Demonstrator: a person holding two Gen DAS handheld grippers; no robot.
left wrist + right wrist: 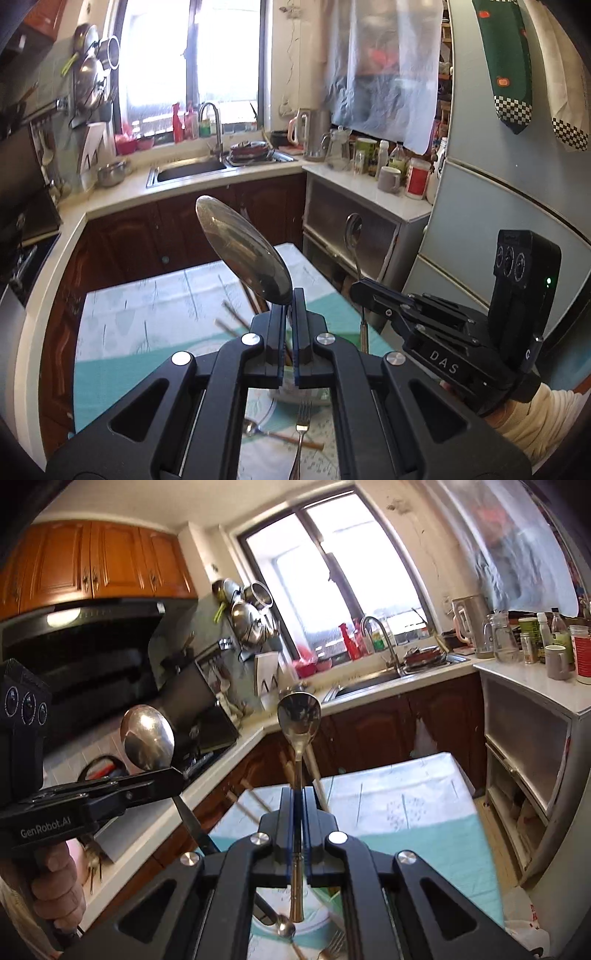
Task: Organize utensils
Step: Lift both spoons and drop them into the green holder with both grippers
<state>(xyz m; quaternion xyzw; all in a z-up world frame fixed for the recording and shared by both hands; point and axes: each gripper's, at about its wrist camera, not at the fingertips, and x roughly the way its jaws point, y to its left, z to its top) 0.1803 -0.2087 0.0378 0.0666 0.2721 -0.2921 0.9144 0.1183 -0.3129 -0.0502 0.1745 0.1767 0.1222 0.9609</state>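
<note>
My left gripper (289,295) is shut on a large steel spoon (242,251), bowl up, held above the table. It also shows in the right wrist view (147,734), in the left gripper (173,775). My right gripper (299,794) is shut on a smaller steel spoon (298,716), bowl up; this spoon shows in the left wrist view (353,230), in the right gripper (360,290). Below stands a holder (299,395) with wooden chopsticks (232,317). A fork (301,439) and a small spoon (255,430) lie on the table.
The table has a white and teal cloth (147,325). Behind it run a counter with a sink (188,171), a stove (207,746) and a side cabinet (354,221) with jars and cups. A fridge (498,177) stands on the right.
</note>
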